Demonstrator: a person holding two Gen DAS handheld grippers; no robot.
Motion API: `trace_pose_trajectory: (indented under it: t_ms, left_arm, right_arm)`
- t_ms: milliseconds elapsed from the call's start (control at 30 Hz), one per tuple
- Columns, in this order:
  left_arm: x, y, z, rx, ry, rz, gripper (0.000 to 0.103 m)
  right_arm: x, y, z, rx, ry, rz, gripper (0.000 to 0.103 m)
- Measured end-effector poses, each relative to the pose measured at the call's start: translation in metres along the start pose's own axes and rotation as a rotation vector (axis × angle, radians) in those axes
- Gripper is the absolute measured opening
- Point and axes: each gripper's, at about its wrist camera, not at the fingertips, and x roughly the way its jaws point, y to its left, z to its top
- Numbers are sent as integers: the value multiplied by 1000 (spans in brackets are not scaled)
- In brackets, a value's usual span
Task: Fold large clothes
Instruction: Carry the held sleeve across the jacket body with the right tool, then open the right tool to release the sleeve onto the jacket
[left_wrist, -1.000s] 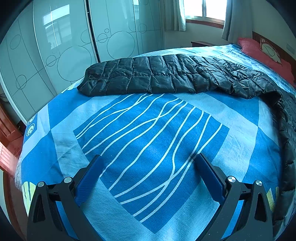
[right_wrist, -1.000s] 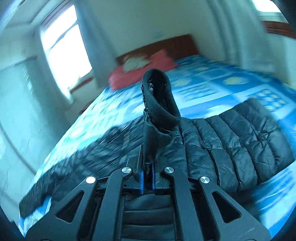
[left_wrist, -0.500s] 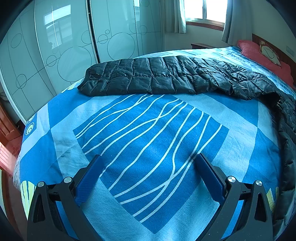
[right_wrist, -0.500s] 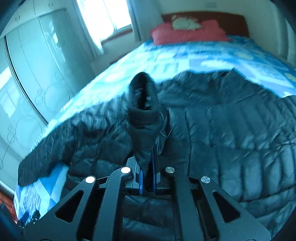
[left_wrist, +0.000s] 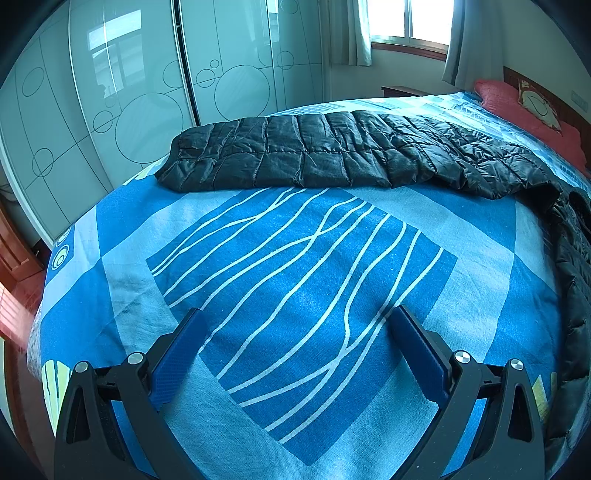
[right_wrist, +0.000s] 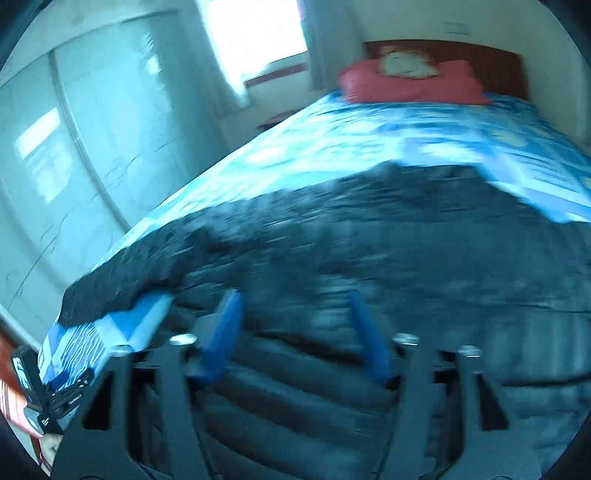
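Note:
A large black quilted down coat (left_wrist: 332, 155) lies spread on the blue patterned bed (left_wrist: 295, 266), across the far side and down the right edge. My left gripper (left_wrist: 299, 321) is open and empty, low over the bare bedspread in front of the coat. In the blurred right wrist view the coat (right_wrist: 388, 258) fills the middle. My right gripper (right_wrist: 295, 302) is open just above it, with nothing between its blue fingers (right_wrist: 225, 325).
Glass wardrobe doors (left_wrist: 129, 92) stand along the left of the bed. A window with curtains (left_wrist: 406, 22) is at the back. Red pillows (left_wrist: 535, 107) and the headboard are at the far right. The bed's left edge (left_wrist: 48, 280) drops to the floor.
My right gripper was shut on a fold of the coat, holding it up. It has opened and let the fabric go, and the coat now lies flat. The left gripper has not moved.

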Motion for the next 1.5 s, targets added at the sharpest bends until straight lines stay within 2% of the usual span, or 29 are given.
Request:
trace_pose_trajectory:
  t_ms: [100, 233, 300, 367, 433, 533, 633, 733, 867, 967, 1133, 1200, 1267, 1333, 1400, 1433, 1500]
  left_arm:
    - [0, 0, 0, 0, 0, -1, 99]
    - [0, 1, 1, 2, 0, 5, 99]
    - [0, 0, 1, 4, -1, 8, 99]
    - [0, 0, 1, 5, -1, 8, 99]
    - [1, 0, 1, 5, -1, 9, 99]
    - [1, 0, 1, 7, -1, 11, 99]
    - [0, -1, 1, 7, -1, 11, 99]
    - [1, 0, 1, 9, -2, 14, 99]
    - [1, -1, 1, 11, -3, 18, 99]
    - [1, -2, 1, 11, -4, 19, 99]
    - [0, -2, 2, 11, -3, 18, 99]
    - [0, -2, 1, 11, -4, 18, 99]
    - [0, -2, 2, 12, -5, 20, 99]
    - [0, -2, 2, 12, -3, 20, 99]
    - [0, -2, 2, 9, -3, 17, 99]
    - [0, -2, 2, 8, -3, 16, 99]
    - [0, -2, 2, 9, -4, 18, 99]
  right_arm:
    - [-30, -92, 14, 166, -51, -158, 28]
    - [-59, -201, 15, 358, -92, -382, 28]
    - [-54, -230, 5, 391, -48, -423, 22]
    - [-31, -246, -11, 392, 55, -393, 10]
    - [-17, -247, -21, 340, 88, -371, 9]
    - [-20, -246, -11, 318, 98, -365, 9]
    - [-34, -237, 9, 271, 41, -388, 10]
    - [-32, -243, 29, 268, 4, -394, 16]
    - [4, -264, 46, 273, 47, -408, 16]
    - [30, -282, 35, 321, 120, -403, 16]
    - [18, -270, 44, 297, 90, -442, 19]
    - [19, -264, 42, 268, 69, -450, 39]
    - [37, -266, 34, 224, 120, -483, 40]
    - [34, -257, 39, 205, 112, -525, 40]
    - [24, -244, 41, 228, 91, -503, 43]
    - [14, -232, 39, 234, 58, -482, 49]
    - [-4, -205, 31, 223, 2, -446, 69]
